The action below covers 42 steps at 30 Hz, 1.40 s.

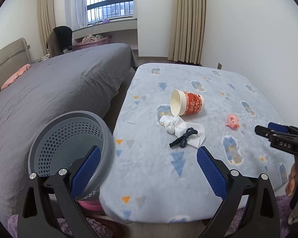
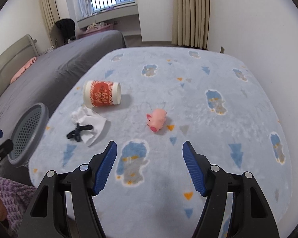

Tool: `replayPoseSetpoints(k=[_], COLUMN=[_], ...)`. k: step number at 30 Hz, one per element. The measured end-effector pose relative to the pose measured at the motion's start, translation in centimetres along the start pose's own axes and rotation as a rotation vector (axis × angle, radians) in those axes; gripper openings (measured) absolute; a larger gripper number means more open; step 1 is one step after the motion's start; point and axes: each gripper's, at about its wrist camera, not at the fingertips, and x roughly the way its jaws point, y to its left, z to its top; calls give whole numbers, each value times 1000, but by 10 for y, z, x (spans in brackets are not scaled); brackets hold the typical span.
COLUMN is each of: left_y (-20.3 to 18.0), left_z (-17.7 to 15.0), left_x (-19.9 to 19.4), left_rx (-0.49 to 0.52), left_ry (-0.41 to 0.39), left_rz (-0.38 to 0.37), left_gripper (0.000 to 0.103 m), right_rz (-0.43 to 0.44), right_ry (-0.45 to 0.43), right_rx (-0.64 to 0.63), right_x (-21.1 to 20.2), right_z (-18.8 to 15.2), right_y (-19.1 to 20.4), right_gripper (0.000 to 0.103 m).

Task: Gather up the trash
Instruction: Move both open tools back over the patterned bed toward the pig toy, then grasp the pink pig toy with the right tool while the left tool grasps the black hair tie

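Blue patterned table cover (image 2: 188,103) beside a grey bed (image 1: 55,91).

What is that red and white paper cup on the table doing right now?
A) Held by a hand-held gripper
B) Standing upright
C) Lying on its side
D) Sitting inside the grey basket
C: the paper cup lies on its side on the blue blanket, its open mouth showing in the left wrist view, next to the crumpled white tissue.
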Motion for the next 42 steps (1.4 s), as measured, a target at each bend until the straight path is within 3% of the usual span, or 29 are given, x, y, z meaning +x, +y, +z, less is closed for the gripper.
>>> replayPoseSetpoints(k=[10, 24, 26, 30, 42], left_y=[-17, -30, -32, -34, -33], left_z=[11, 6, 5, 2, -6], left_x=[52, 92, 93, 96, 108], left_rx=[27, 26, 27, 28, 28], left_ry=[16, 69, 73, 85, 120], left_rz=[33, 45, 45, 44, 57], left_gripper=[95, 95, 95, 95, 95], right_rz=[-11, -28, -23, -1, 111], right_ry=[55, 128, 131, 130, 70], right_rx=[16, 41, 50, 51, 74], right_x=[70, 113, 115, 114, 79], right_z=[31, 35, 35, 35, 36], right_y=[-10, -16, -18, -18, -3], right_gripper=[66, 66, 61, 36, 34])
